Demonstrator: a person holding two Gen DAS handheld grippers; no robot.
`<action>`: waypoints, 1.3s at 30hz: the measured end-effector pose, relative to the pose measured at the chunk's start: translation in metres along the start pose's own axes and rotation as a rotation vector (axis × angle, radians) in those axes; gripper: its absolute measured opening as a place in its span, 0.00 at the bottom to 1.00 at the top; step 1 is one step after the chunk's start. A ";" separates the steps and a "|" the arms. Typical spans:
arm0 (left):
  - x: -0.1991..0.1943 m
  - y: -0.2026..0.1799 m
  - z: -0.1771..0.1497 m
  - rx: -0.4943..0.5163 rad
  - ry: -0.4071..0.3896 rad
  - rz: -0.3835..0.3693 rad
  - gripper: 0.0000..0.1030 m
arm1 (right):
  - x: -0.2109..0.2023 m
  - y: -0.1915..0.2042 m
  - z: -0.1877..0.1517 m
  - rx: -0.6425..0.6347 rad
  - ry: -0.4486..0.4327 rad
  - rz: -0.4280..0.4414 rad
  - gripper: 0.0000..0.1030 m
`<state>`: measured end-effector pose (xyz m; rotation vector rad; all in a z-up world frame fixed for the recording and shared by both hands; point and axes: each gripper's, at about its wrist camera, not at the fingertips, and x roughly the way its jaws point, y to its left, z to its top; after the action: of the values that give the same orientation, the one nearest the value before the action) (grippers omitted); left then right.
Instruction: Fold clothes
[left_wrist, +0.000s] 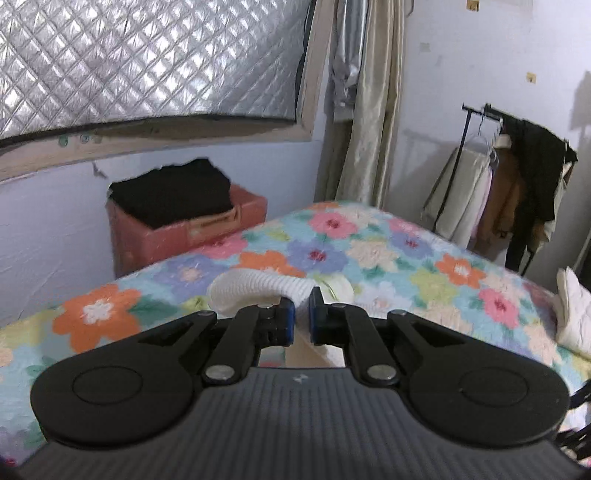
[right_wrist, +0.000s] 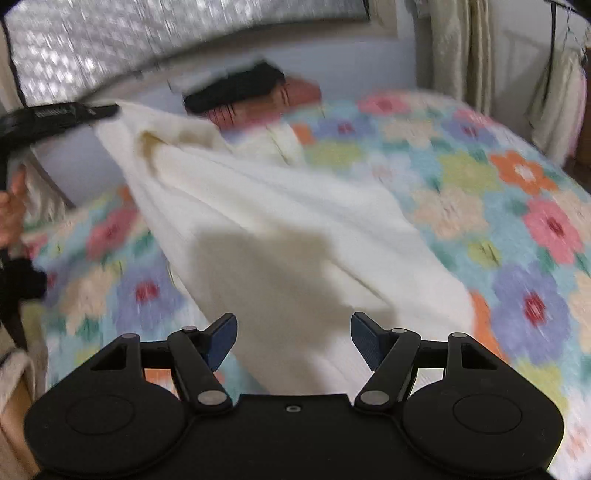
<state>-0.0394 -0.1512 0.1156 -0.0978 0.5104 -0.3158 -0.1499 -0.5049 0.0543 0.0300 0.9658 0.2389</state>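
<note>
A cream ribbed knit garment (right_wrist: 280, 229) lies stretched across the flowered bedspread (right_wrist: 517, 192). My left gripper (left_wrist: 303, 314) is shut on a corner of the garment (left_wrist: 258, 286) and holds it up above the bed; it also shows in the right wrist view (right_wrist: 107, 110) at the upper left, with the cloth hanging from it. My right gripper (right_wrist: 293, 339) is open, its blue pads apart, hovering just above the near end of the garment and holding nothing.
A red box (left_wrist: 192, 229) with folded black cloth (left_wrist: 173, 192) on top stands by the wall beyond the bed. A clothes rack (left_wrist: 517, 177) with hanging coats stands at the right. A white pillow-like item (left_wrist: 572, 314) sits at the bed's right edge. A curtain (left_wrist: 369, 110) hangs behind.
</note>
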 end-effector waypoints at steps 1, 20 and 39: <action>-0.003 0.009 -0.006 0.006 0.022 -0.003 0.07 | -0.006 0.004 -0.005 -0.010 0.032 -0.029 0.71; -0.013 0.061 -0.081 -0.009 0.033 -0.025 0.07 | 0.026 0.017 -0.123 0.417 -0.213 -0.223 0.83; 0.069 0.112 -0.107 -0.232 0.236 0.140 0.06 | 0.112 -0.039 -0.124 0.672 -0.162 -0.168 0.24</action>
<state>-0.0048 -0.0686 -0.0280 -0.2502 0.7831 -0.1301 -0.1825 -0.5288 -0.1124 0.5728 0.8448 -0.2481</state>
